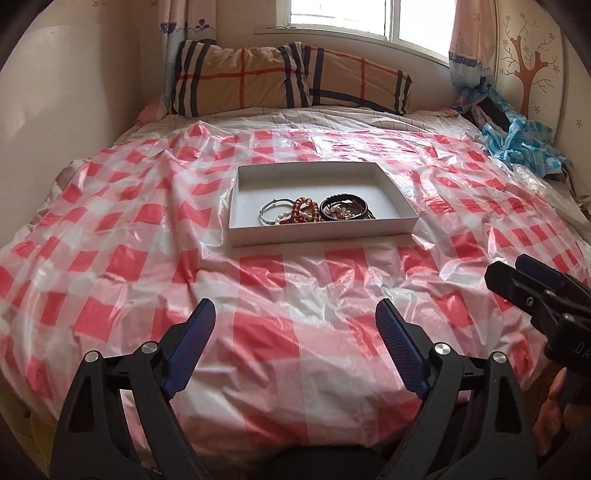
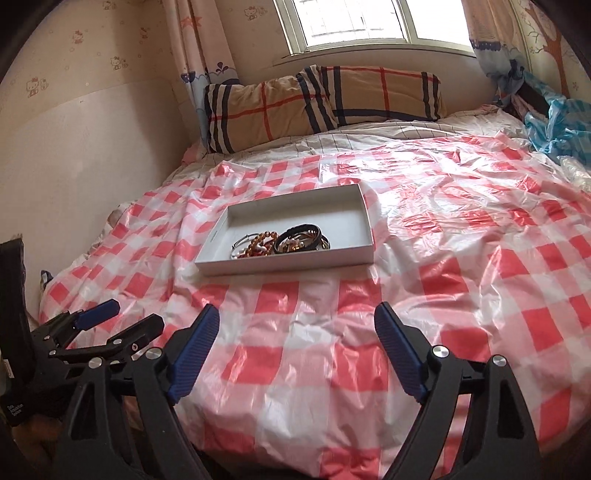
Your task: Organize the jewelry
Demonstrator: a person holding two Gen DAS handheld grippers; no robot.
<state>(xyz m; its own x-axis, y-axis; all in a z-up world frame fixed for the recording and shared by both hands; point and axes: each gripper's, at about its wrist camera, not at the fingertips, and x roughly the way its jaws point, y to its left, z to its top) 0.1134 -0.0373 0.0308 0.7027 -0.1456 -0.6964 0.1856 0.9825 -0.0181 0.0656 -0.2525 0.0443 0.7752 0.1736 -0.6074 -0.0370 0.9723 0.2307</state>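
Nearest to us in the left wrist view is our left claw (image 1: 295, 325), its two blue-padded fingers (image 1: 192, 347) spread wide with nothing between them, hanging over the near edge of the bed (image 1: 110, 229). In the right wrist view our right claw (image 2: 297, 328) stands the same way, spread wide and empty, above the red-and-white checked plastic sheet (image 2: 461, 258) that covers the bed. Each claw shows at the edge of the other's view: the right one at the right edge of the left view, the left one low on the left of the right view, so the two sit side by side and apart. Well beyond both claws, near the middle of the sheet, lies a shallow white box (image 1: 391, 195) with its open top facing up. The jewelry (image 1: 314, 210) is gathered inside it, against the near wall: a thin silver bangle (image 1: 269, 210) on the left, an amber bead bracelet (image 1: 306, 208) with some white beads in the middle, and dark bands (image 1: 343, 206) on the right, all touching or overlapping. The far half of the box is bare. Behind the bed two plaid pillows (image 1: 288, 77) lean under a bright window (image 1: 369, 18), and crumpled blue plastic (image 1: 524, 140) lies at the far right corner.
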